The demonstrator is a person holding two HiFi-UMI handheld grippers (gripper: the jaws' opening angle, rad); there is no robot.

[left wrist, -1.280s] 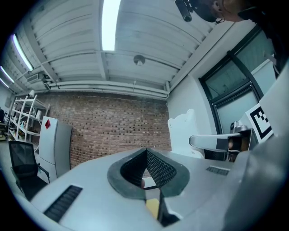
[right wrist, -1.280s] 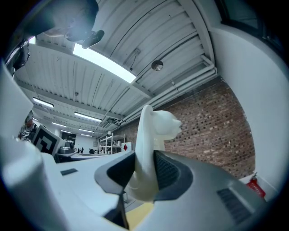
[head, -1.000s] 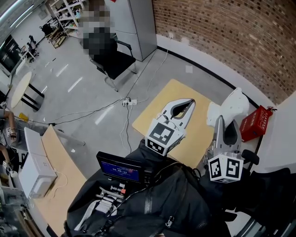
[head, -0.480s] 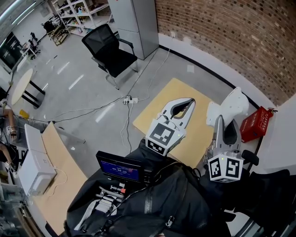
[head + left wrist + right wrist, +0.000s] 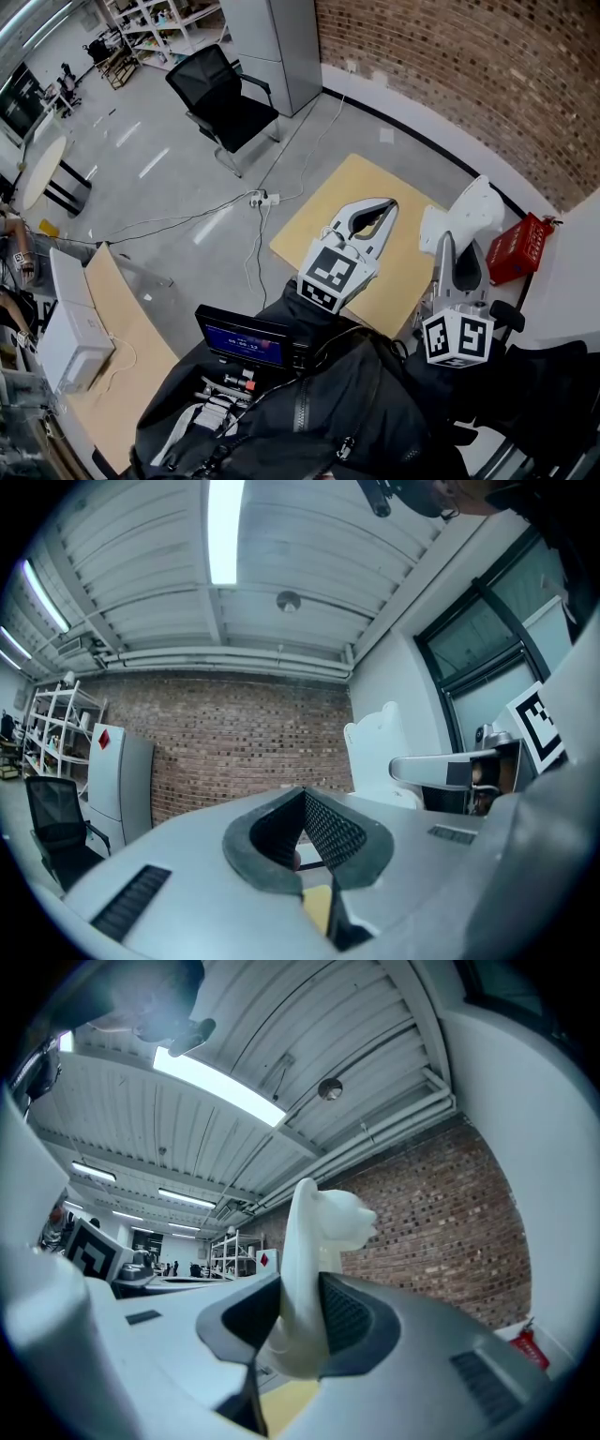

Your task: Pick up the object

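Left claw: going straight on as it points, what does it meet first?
Way looks free; the left claw aims at the distant brick wall, left of the white figure. Depth is unclear.

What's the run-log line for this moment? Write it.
right tongs: shut on white plastic animal figure | left tongs: shut, empty

Square tan table (image 5: 349,187) on grey floor (image 5: 159,192)
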